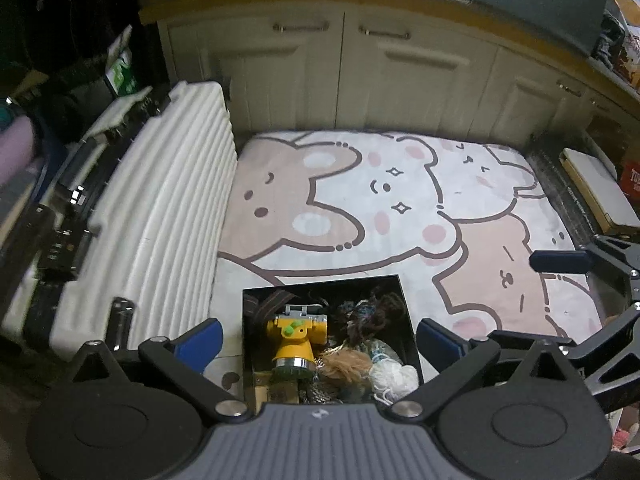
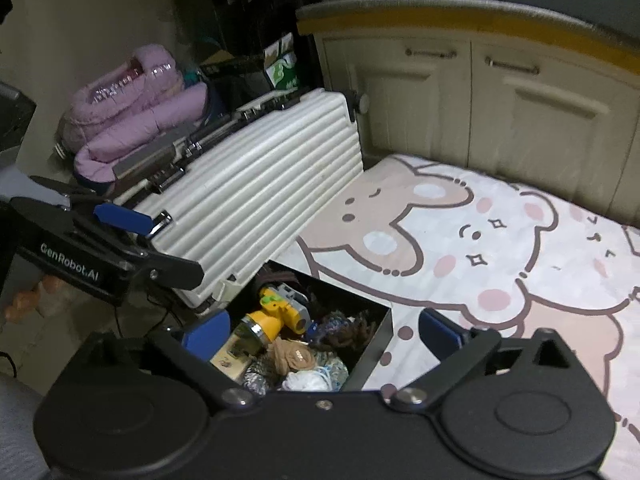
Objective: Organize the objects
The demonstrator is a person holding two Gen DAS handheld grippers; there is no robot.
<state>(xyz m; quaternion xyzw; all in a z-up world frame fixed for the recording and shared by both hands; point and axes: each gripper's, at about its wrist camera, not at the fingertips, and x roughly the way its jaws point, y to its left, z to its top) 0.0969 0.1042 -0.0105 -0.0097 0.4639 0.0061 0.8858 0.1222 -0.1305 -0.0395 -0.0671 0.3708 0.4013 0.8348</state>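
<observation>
A black open box (image 1: 394, 292) stands on the bear-print rug (image 1: 360, 200). It holds a yellow headlamp (image 1: 295, 336), balls of yarn (image 1: 390, 376) and other small items. My left gripper (image 1: 320, 338) is open and empty, hovering above the box with its blue pads on either side. The box (image 2: 374, 348) also shows in the right wrist view with the yellow headlamp (image 2: 272, 316) and the yarn (image 2: 308, 380) inside. My right gripper (image 2: 322, 334) is open and empty above the box. The left gripper (image 2: 120, 236) appears at the left of that view.
A white ribbed suitcase (image 1: 160, 216) lies on its side left of the rug, shown also in the right wrist view (image 2: 256, 184). Purple padded slippers (image 2: 132, 120) sit behind it. Cream cabinets (image 1: 360, 80) line the back. A flat box (image 1: 600, 188) lies at the right.
</observation>
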